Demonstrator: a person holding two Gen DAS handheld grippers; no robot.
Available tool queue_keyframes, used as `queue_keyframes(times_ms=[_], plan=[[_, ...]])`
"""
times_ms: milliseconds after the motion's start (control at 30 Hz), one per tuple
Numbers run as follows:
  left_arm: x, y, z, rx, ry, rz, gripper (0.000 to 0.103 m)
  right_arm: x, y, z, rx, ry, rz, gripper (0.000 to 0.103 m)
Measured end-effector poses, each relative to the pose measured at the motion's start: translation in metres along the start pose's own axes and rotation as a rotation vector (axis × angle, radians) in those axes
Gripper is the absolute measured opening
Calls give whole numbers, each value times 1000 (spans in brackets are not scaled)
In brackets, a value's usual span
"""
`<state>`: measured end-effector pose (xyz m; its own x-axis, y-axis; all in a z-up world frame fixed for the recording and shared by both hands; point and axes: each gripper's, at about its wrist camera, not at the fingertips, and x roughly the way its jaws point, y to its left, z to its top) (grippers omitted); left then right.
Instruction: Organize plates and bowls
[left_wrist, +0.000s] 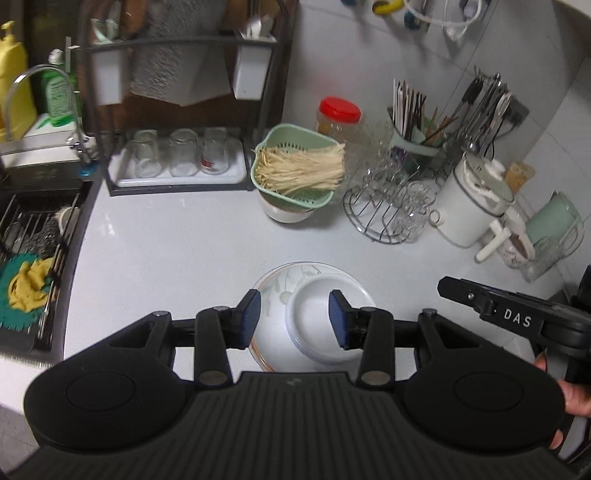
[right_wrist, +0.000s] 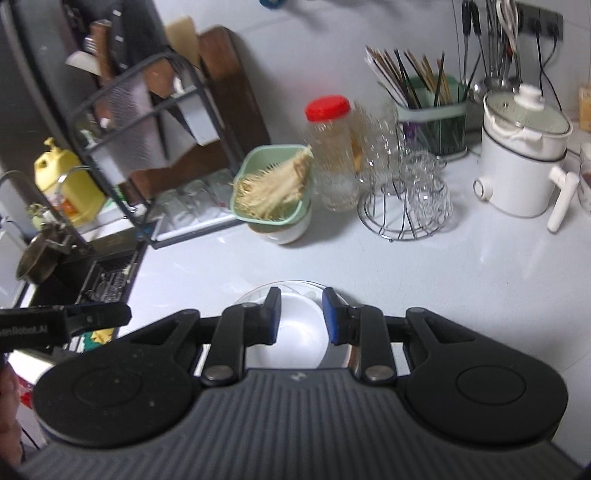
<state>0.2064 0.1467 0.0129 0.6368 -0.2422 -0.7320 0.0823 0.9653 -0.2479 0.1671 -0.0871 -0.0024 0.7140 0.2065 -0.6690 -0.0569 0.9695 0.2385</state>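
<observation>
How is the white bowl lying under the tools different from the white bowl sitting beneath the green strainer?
The near bowl is turned upside down, foot ring up, on a patterned plate; the far bowl stands upright on the counter. The near bowl carries nothing, while the far bowl bears a green strainer of pale strands. The near bowl shows almost fully; the far one is mostly covered. Both are white and round.

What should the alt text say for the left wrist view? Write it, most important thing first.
The left gripper, open, hovers over an upside-down white bowl that sits tilted on a patterned bowl on the white counter. Behind them stand a green strainer of pale noodles, a red-lidded jar and a rack of glasses. The right gripper enters from the right.
</observation>
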Motion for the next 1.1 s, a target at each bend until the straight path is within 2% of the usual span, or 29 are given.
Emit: queue_keyframes(times_ms=[200,367,433,500,567,633,733,1100], plan=[[-40,-24,-43,-2,-77,59,50,-48,-3,-23,-38,-65,45,28],[-69,-43,-84,-11,-90,74,53,-78,-11,-48,-49,-85,50,28],[-83,-49,-98,-6,-105,76,59,-91,-16,-58,-55,-90,48,43],[-96,-54,-112,-6,-110,93,65,-104,-20,-70,-59,-108,39,73],[-108,-59,-126,-5,-120,105,72,-116,-24,-81,-65,-124,27,81],[-118,-63,-139,-4,-130,108,83,-127,-27,-91,-70,-129,30,81],[-132,-68,-159,-7,-143,122,90,-137,-32,-107,-69,-133,31,81],[-154,-83,-214,-16,-171,176,97,-158,-32,-150,-77,-139,75,81]])
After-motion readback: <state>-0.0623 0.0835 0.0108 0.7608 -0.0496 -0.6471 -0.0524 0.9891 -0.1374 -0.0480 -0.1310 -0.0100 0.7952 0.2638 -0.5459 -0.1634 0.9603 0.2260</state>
